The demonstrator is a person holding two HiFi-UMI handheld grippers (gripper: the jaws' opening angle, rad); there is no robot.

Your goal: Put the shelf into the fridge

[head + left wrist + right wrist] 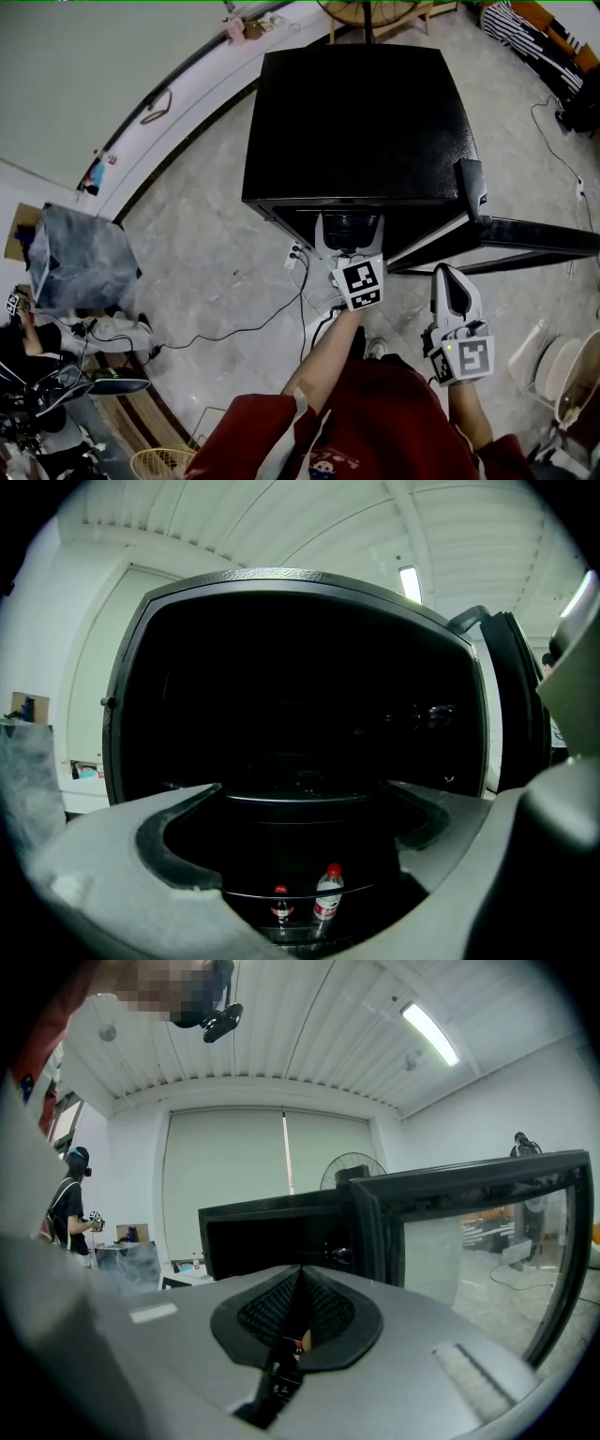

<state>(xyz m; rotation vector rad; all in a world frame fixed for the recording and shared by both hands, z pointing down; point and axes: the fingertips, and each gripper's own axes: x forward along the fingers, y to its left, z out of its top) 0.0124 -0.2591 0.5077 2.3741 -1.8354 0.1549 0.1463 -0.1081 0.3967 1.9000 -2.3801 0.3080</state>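
The right claw (452, 281) is closest to the person. It hangs low, away from the fridge (356, 122). It is pinched tight, with nothing in it. I think it waits there so it is not in the way.

The left claw (350, 230) is a bit farther out, right at the mouth of the fridge. Its two sides are spread wide and touch nothing.

Between those two sides, a little way inside the dark fridge, is the thin pale edge of the shelf (300, 797). It lies flat across the inside. I think the shelf is already in its place, and that is why the claw is loose.

Lower down in the fridge stand two small bottles (325, 892) with red caps.

The door (534, 234) swings far out to the right, so the way in is free.
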